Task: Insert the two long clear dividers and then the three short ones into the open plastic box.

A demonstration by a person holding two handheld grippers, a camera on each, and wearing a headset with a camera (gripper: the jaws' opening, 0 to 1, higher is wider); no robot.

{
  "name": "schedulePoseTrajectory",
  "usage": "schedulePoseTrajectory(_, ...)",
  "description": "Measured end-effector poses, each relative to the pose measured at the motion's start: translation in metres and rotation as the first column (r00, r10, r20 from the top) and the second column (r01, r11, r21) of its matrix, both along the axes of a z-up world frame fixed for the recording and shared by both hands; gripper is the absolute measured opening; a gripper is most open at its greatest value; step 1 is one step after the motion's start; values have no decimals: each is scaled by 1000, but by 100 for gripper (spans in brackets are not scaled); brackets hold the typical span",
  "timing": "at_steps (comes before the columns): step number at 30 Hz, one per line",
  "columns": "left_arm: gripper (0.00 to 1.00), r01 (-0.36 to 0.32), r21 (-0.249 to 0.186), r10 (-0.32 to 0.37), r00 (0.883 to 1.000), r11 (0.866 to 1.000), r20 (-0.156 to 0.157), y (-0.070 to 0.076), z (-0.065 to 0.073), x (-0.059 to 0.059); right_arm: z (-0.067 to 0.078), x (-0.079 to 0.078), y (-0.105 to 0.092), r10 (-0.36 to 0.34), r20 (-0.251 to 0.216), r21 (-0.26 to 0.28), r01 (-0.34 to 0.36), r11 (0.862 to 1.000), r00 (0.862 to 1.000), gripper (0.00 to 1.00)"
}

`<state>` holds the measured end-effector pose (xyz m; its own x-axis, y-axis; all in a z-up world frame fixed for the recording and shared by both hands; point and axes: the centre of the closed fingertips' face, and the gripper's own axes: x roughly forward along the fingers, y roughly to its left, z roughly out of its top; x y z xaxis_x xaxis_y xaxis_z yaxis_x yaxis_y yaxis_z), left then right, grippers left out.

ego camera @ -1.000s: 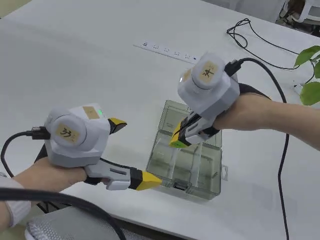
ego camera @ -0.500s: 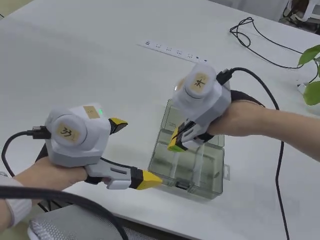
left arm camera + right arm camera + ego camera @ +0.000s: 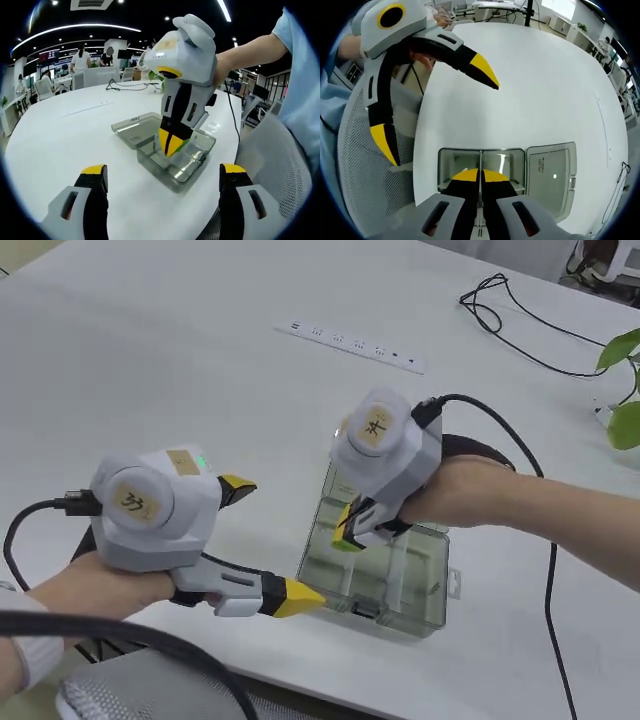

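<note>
The plastic box (image 3: pixel 425 610) lies open near the bench's (image 3: pixel 150 360) front edge. The right gripper (image 3: pixel 347 537) has its jaws pressed together over a clear divider (image 3: pixel 480 159) inside; I cannot tell whether they pinch it. The left gripper's (image 3: pixel 270 540) jaws are spread. The divider is likely thin, light, slippery and brittle: pinch its top edge.

The left pale-grey plastic gripper (image 3: pixel 268 538) has black jaws tipped yellow, with a tan round sticker (image 3: pixel 133 503) bearing dark marks and a green light (image 3: pixel 199 462) on its body. The right pale-grey plastic gripper (image 3: pixel 345 537) has yellow-green tips. Beneath its jaws, the clear rectangular plastic box (image 3: pixel 410 585) is tinted grey-green on the white table (image 3: pixel 180 370).
</note>
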<state>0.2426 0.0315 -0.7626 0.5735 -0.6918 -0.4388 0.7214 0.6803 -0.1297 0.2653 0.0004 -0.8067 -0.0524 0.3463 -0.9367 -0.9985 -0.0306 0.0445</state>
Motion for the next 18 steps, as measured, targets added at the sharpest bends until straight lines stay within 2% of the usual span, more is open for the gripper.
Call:
schedulePoseTrajectory(6, 94, 11, 5, -11, 1000, 1000, 6, -2, 3, 1, 1, 0, 1, 7, 3, 12, -7, 1000, 1000, 3)
schedulePoseTrajectory(8, 94, 17, 6, -17, 1000, 1000, 7, -4, 3, 2, 4, 1, 2, 28, 18, 47, -29, 998, 999, 4)
schedulePoseTrajectory(10, 94, 21, 8, -21, 1000, 1000, 9, -5, 4, 2, 9, 2, 3, 21, 31, 84, -24, 996, 999, 13)
schedulePoseTrajectory(12, 94, 26, 9, -26, 1000, 1000, 9, -6, 5, 2, 12, 1, 1, 19, 21, 97, -21, 995, 1000, 18)
schedulePoseTrajectory(15, 94, 37, 9, -37, 999, 999, 9, -8, 6, 2, 18, -1, -2, 44, 40, 139, -49, 989, 998, 32)
schedulePoseTrajectory(18, 94, 43, 7, -43, 999, 999, 14, -10, 9, 3, 21, -4, -5, 45, 36, 164, -50, 985, 998, 46)
